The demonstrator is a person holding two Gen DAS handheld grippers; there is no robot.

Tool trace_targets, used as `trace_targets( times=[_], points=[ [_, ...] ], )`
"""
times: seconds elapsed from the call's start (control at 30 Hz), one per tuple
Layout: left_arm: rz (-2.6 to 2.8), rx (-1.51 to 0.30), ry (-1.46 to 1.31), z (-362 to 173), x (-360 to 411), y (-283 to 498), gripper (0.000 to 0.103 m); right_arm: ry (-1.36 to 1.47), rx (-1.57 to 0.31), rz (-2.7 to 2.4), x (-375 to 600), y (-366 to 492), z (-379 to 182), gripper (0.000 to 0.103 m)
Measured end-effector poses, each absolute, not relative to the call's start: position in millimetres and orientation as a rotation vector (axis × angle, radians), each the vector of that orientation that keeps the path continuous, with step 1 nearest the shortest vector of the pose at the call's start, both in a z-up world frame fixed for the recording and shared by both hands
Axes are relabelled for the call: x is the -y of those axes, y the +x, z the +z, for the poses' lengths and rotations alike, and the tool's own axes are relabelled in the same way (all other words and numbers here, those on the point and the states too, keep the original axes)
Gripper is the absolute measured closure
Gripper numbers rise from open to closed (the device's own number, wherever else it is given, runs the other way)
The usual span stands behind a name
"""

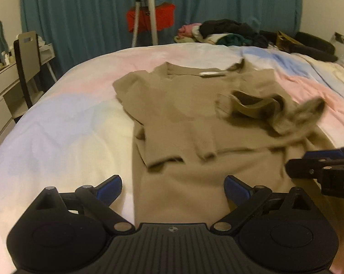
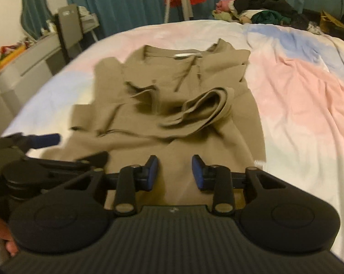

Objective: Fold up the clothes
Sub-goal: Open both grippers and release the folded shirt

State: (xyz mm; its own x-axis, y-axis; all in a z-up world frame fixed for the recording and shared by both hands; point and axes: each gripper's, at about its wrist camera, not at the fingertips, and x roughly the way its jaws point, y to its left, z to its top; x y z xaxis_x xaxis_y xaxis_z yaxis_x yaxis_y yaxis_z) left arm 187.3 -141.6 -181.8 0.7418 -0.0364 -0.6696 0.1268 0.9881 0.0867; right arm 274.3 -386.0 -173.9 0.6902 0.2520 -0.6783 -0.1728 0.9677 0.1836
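A tan long-sleeved garment (image 1: pixel 183 105) lies flat on the bed, collar at the far end, both sleeves folded in across its chest; it also shows in the right wrist view (image 2: pixel 172 105). The right sleeve (image 2: pixel 203 109) lies bunched in loose folds. My left gripper (image 1: pixel 173 187) is open and empty, low over the garment's near hem. My right gripper (image 2: pixel 175 172) is open and empty over the hem too. The right gripper shows at the right edge of the left wrist view (image 1: pixel 320 171), and the left gripper at the left of the right wrist view (image 2: pixel 46 150).
The bed (image 1: pixel 57 118) has a pastel pink, blue and white cover. A pile of dark and coloured clothes (image 1: pixel 229 33) lies at its far end. A grey desk with a chair (image 1: pixel 25 64) stands to the left. A tripod (image 1: pixel 146 11) stands before teal curtains.
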Motion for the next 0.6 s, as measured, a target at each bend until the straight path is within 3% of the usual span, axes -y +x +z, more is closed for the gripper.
trace_targets(
  times=[0.07,0.17,0.4,0.6],
  points=[
    [-0.084,-0.723,0.107,-184,136,198,0.002,0.121,-0.759,0.212,390,288,-179,0.072],
    [-0.096,-0.688,0.087,-181,130,213,0.002,0.132,-0.704,0.147,400,302,-178,0.087],
    [-0.062,-0.569,0.111,-170,133,225,0.001,0.227,-0.583,-0.010,435,315,-171,0.083],
    [-0.046,-0.607,0.083,-173,132,221,0.002,0.228,-0.595,0.043,430,312,-165,0.083]
  ],
)
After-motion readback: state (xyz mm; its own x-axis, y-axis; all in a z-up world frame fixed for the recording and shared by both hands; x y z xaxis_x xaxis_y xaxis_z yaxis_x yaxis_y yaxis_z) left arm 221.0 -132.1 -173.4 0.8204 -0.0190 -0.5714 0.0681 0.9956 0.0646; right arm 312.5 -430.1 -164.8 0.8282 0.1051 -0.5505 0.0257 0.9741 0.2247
